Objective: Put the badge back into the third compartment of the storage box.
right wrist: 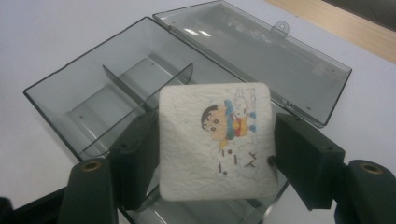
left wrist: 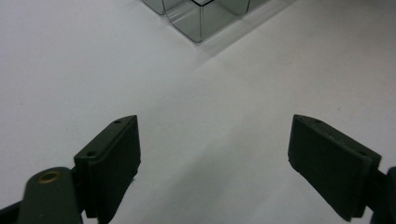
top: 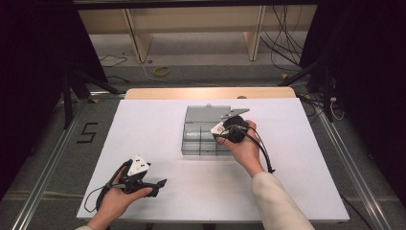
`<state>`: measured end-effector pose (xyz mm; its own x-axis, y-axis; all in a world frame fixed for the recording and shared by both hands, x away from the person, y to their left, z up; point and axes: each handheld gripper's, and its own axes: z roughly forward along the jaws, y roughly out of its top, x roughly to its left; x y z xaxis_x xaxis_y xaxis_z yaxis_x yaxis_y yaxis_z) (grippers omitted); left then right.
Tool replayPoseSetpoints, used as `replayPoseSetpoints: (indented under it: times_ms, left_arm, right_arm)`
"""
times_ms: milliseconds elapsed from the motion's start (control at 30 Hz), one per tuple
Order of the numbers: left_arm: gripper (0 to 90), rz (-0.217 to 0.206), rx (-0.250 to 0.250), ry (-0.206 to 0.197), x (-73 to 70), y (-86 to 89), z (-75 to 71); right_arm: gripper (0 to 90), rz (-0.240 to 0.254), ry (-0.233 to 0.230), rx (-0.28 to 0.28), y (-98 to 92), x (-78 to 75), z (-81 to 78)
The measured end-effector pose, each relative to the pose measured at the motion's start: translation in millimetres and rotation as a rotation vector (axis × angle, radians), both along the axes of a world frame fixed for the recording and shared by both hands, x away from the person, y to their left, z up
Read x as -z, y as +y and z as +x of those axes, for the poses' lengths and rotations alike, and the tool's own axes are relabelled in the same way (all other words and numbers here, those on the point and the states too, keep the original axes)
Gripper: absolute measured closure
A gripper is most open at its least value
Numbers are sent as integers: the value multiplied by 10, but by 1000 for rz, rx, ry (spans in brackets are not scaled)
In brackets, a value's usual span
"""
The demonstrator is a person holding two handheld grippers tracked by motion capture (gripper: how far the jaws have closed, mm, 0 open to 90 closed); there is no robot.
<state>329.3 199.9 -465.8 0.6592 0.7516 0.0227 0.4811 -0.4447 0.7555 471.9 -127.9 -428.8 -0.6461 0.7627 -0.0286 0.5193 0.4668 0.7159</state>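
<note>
Two grippers, one box and one small pad were counted on the white table (top: 158,120). The box (right wrist: 93,98) was of clear, smoke-grey plastic, rectangular, with thin dividers splitting it into compartments; its flat lid (right wrist: 261,51) lay swung open behind it, a small latch tab at the far edge. The pad (right wrist: 215,140) was a white square with rounded corners and a crinkled, paper-like surface, printed with a cartoon child and a few marks.

The right gripper (right wrist: 215,154) was seen above the box, near the middle of the table, and the pad was clamped between its two black jaws, each jaw pressed against one side edge. The pad was held over the near compartments, clear of the box floor.

The left gripper (left wrist: 214,154) was held low over the bare table at the near left, well apart from the box, its jaws spread wide with nothing between them.
</note>
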Motion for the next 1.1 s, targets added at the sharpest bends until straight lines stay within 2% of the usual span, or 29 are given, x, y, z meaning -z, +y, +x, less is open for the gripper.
replayPoseSetpoints:
  times_ms: [233, 500, 800, 967, 1033, 1100]
  left_arm:
    - [165, 0, 1, 1, 0, 2, 0]
    - [164, 0, 2, 3, 2, 3, 1]
    - [164, -3, 2, 0, -1, 0, 0]
    - [164, -4, 3, 1, 1, -2, 0]
    - [164, 0, 7, 1, -1, -3, -1]
    - [164, -1, 8, 1, 0, -6, -1]
  right_arm:
    - [338, -2, 17, 43, 27, 62, 72]
    - [338, -23, 38, 58, 56, 142, 126]
    - [337, -37, 55, 72, 76, 166, 173]
    - [335, -52, 50, 85, 88, 155, 176]
    - [294, -68, 23, 104, 93, 132, 177]
    - [289, -71, 10, 111, 95, 102, 175]
